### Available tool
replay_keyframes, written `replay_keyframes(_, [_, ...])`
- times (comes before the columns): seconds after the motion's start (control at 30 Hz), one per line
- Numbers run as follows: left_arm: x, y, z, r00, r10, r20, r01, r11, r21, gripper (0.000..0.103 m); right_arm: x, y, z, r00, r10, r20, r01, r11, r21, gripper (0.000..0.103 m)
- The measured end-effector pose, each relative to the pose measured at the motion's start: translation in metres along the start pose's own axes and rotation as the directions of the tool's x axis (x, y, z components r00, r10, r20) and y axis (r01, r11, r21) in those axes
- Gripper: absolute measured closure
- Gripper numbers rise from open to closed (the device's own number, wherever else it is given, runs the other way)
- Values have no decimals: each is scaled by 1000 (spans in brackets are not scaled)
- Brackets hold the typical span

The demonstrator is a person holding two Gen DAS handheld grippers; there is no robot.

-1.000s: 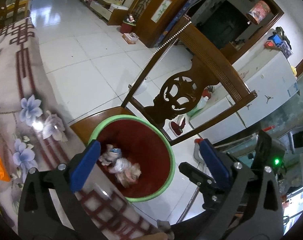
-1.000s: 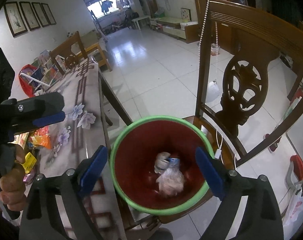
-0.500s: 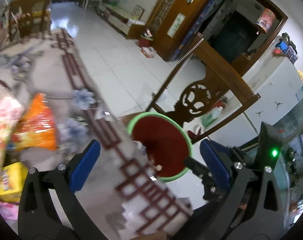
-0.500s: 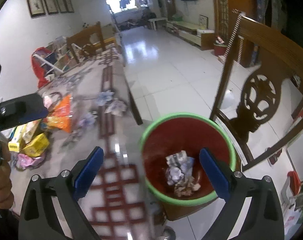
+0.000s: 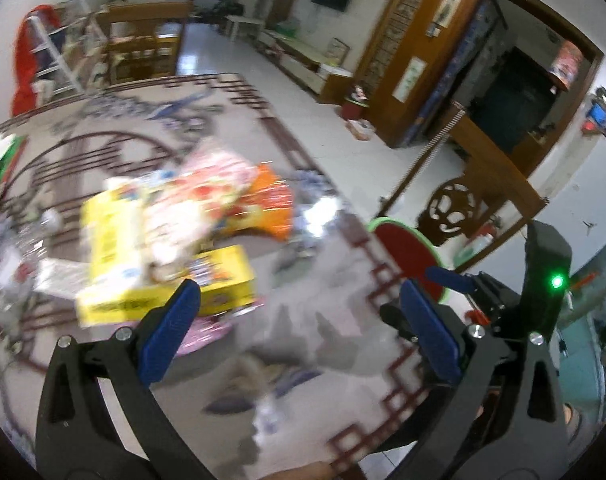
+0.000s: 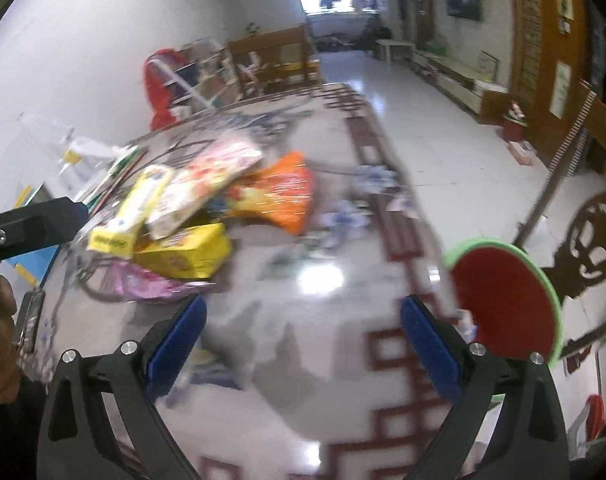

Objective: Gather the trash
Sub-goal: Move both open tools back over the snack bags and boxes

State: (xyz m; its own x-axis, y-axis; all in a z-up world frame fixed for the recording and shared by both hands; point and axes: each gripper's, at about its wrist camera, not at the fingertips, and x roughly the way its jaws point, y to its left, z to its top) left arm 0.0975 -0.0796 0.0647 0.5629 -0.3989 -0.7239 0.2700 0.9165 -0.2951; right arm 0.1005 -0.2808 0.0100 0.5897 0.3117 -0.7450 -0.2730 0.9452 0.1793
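The trash pile (image 6: pixel 191 216) of yellow boxes and bright wrappers lies on the tabletop (image 6: pixel 323 360), ahead and to the left of the right claw (image 6: pixel 303 340), not touching it. Both the right claw and the left claw (image 5: pixel 299 328) stand wide and empty. One second ago both claws hung over the red bin (image 6: pixel 503 300); now the bin is at the right, beside the tabletop edge.

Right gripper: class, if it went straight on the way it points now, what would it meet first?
Probably the bare patterned tablecloth. The right gripper is open and empty; the yellow box lies left of that line, the bin right. Blur leaves depth unsure.
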Motion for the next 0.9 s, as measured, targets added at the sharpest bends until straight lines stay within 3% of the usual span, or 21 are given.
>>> replay_keyframes(0.17, [-22,52,-22,997,78,17,-77,995,-59,6,16,38,4,999,34,-19,-35,998,-48,9])
replay_keyframes(0.43, [-39,112,-51,994,111,11,-108,981,-163,6,35,73,12,997,65,-47,-70,992,-108,9])
replay_keyframes(0.6, [-39,120,-50,995,95,15,-90,977,-195,6,43,84,15,996,73,-59,-81,986,-146,9])
replay_keyframes(0.9, [-15,110,-16,995,102,-18,-103,985,-136,6,55,84,20,994,80,-78,-92,983,-157,9])
